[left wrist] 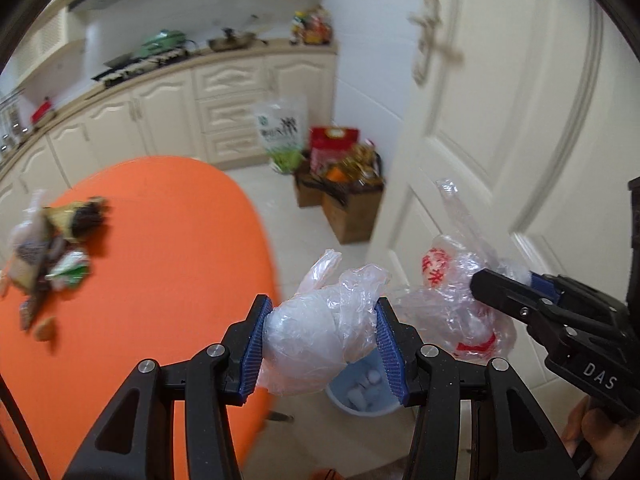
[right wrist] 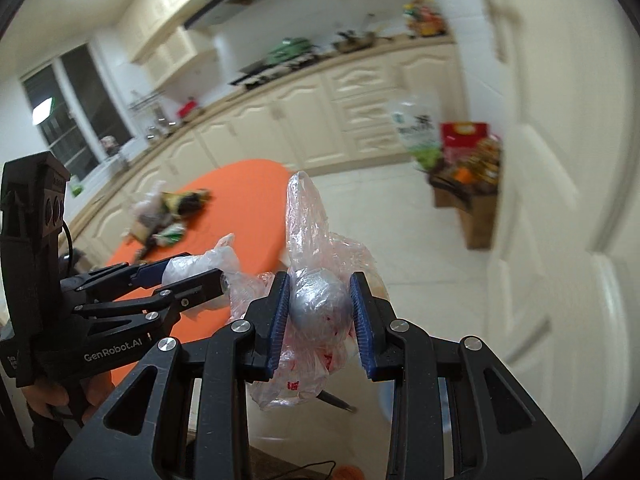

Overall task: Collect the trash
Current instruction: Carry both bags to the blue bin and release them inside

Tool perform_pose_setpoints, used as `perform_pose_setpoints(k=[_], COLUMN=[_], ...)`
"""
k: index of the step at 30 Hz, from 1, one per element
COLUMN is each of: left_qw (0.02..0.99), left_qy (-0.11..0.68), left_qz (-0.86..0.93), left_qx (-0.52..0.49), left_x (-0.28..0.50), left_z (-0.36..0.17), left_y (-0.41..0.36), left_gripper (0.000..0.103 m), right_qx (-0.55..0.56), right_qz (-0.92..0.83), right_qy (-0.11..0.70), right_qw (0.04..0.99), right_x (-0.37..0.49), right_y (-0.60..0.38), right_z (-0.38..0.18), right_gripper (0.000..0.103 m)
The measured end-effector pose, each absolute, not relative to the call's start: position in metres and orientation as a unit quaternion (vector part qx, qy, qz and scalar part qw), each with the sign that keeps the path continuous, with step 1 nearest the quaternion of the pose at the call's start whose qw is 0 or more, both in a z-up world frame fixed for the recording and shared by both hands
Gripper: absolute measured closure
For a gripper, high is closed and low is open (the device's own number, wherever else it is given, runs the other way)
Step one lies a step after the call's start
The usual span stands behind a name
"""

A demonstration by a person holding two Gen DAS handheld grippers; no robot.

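Note:
My left gripper [left wrist: 324, 320] is shut on a crumpled whitish plastic bag [left wrist: 308, 340], held off the edge of the orange table [left wrist: 160, 260]. To its right, my right gripper [left wrist: 504, 276] is shut on a clear plastic bag with red print [left wrist: 452, 280]. In the right wrist view that gripper [right wrist: 319, 292] squeezes the bag [right wrist: 308, 240] around a greyish lump, with the left gripper [right wrist: 192, 274] beside it at the left. A light blue bin [left wrist: 360, 410] holding white scraps stands on the floor below both bags. A pile of wrappers [left wrist: 48, 248] lies on the table.
Open cardboard boxes of groceries [left wrist: 348, 200] and a green-printed bag [left wrist: 280, 132] stand on the pale tiled floor by the cabinets [left wrist: 168, 120]. A white panelled door [left wrist: 500, 120] fills the right side. A hand [left wrist: 592, 436] holds the right gripper's handle.

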State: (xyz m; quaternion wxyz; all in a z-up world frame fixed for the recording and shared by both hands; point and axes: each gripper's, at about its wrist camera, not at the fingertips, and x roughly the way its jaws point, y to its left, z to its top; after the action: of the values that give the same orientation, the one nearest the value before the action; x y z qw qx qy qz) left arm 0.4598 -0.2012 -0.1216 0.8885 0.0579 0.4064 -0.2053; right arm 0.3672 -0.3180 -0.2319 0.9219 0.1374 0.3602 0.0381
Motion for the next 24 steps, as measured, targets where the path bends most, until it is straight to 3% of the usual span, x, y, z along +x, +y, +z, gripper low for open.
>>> perform_pose_setpoints(k=[12,15,17,24], left_qw=[0.835,0.83,0.828,0.823], left_qy=[0.486,0.495,0.5,0.515], left_qz=[-0.234,-0.23,-0.22,-0.209], left_qx=[0.109,0.118,0.124,0.119], left_x=[0.52,0.535,0.545,0.563], left_z=[-0.194,-0.205,-0.215,-0.232], left_y=[-0.29,-0.304,-0.311,-0.331], left_gripper=[0.052,0.043,0.03,0.026], right_qx=[0.133,0.137,0.141,0.147], right_qz=[-0.043,-0.048,-0.051,-0.052], right_qy=[0.406,0.419,0.425,0.447], right_qw=[0.903,0.896,0.893,0.881], right_x=[0.353,0.355,0.358,0.369], right_y=[-0.383,-0.391,-0.396,-0.398], right_z=[-0.287,-0.303,-0.313,-0.338], right_gripper=[0.075,0.075,0.075,0.075])
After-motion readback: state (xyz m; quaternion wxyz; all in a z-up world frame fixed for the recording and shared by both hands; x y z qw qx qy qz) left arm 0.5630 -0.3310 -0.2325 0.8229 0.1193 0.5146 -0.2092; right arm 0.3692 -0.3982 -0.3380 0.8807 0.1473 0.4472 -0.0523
